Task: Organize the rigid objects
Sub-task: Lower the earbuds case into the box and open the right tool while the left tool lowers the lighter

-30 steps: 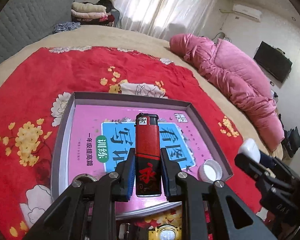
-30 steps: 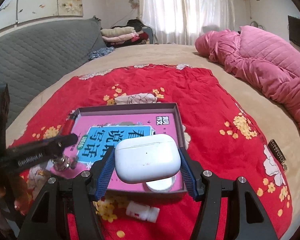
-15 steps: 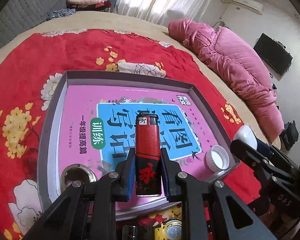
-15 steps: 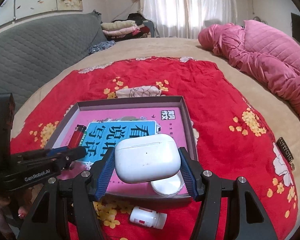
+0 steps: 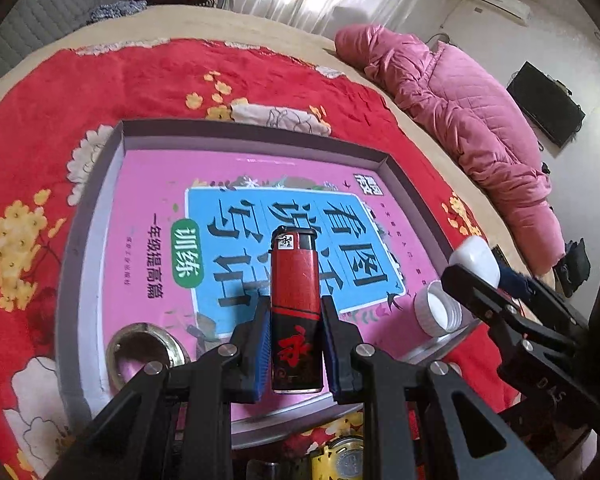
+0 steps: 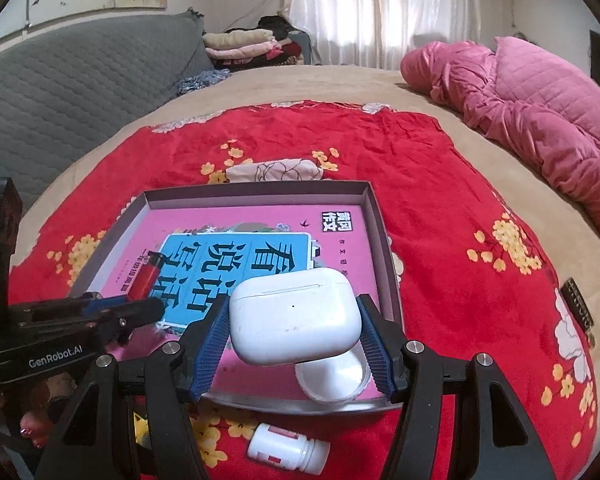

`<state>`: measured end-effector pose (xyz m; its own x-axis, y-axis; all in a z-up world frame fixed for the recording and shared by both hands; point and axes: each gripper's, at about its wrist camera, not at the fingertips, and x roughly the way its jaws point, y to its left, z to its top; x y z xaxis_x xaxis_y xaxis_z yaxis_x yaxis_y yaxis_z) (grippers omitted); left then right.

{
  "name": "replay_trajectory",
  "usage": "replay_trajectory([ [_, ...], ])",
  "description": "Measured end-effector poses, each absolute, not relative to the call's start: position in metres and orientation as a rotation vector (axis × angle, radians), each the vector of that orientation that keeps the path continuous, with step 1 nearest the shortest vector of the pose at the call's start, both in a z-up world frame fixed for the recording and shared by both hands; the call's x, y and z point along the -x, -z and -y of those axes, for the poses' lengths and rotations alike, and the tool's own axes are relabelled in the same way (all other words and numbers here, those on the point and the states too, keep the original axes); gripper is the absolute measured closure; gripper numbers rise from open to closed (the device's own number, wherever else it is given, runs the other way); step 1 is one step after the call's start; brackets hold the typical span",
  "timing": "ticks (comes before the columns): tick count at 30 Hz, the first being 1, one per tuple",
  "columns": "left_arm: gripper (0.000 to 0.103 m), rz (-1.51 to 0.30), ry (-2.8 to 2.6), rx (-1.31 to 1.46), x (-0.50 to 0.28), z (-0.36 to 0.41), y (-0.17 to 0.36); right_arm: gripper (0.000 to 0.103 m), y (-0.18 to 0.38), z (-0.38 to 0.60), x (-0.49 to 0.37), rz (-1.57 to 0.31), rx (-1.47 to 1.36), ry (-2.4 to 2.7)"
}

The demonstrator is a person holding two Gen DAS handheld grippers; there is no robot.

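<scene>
Over the shallow grey box (image 5: 100,184) lined with a pink workbook (image 6: 260,220), the left gripper (image 5: 294,344) clamps a red and black lighter (image 5: 294,300) narrowly between its blue pads (image 5: 262,344), near a metal ring (image 5: 148,354). Further right, the right gripper (image 6: 294,340) grips a white earbud case (image 6: 294,320) with wider-set jaws, above a white cap (image 6: 336,378) in the box's corner; a small white bottle (image 6: 288,448) lies outside on the red blanket (image 6: 440,200)

Bed (image 6: 400,92), red blanket (image 6: 420,184); pink quilt (image 6: 540,108), tray (image 6: 380,216)
</scene>
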<state>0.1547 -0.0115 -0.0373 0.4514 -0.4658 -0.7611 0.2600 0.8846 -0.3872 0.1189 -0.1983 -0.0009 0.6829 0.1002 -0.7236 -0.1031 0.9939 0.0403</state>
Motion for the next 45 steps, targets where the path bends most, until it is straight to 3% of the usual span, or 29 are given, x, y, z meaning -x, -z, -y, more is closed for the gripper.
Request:
replay_trajectory([
  [45,0.08,-1.104,0.47,0.18,-0.157,0.015,0.047,0.039,0.047,0.151,-0.141,-1.001,0.14,-0.312],
])
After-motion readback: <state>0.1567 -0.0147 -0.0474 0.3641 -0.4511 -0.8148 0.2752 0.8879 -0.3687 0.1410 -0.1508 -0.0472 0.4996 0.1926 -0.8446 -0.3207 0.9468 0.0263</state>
